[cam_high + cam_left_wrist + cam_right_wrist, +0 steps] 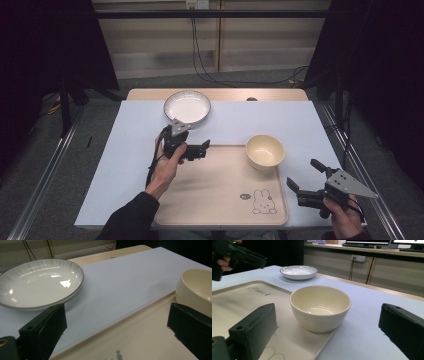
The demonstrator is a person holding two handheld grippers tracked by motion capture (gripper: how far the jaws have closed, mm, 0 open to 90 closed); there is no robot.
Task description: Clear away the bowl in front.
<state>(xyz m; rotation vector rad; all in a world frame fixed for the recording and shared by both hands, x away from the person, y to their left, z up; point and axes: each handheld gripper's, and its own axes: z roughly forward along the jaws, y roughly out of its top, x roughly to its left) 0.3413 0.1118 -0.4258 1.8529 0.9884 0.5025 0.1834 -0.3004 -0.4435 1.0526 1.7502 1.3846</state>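
**Both grippers spread and empty over a tray with a cream bowl**

High view: a beige tray (pixel 215 195) with a rabbit drawing (pixel 263 202) lies on a white sheet (pixel 125 165) that covers the wooden table (pixel 220 94). A cream bowl (pixel 265 151) sits in the tray's far right corner. A white plate with a dark rim (pixel 187 107) rests on the sheet beyond the tray, near the far edge. The left gripper (pixel 197 150) is held by the left hand (pixel 165 167) at the tray's far left edge, just in front of the plate. The right gripper (pixel 304 175) is held by the right hand (pixel 342 215) off the tray's right side, its jaws spread and holding nothing.

Left gripper view: the two black jaws stand wide apart with nothing between them. Between and beyond them run the tray's surface (pixel 140 337) and the sheet (pixel 125 287); the plate (pixel 37 283) lies at left, the bowl (pixel 196 291) at right.

Right gripper view: the jaws stand wide apart, empty, framing the bowl (pixel 320 307) on the tray's corner (pixel 242 302). The plate (pixel 298 272) lies farther off, and the left gripper (pixel 239 256) shows at upper left.
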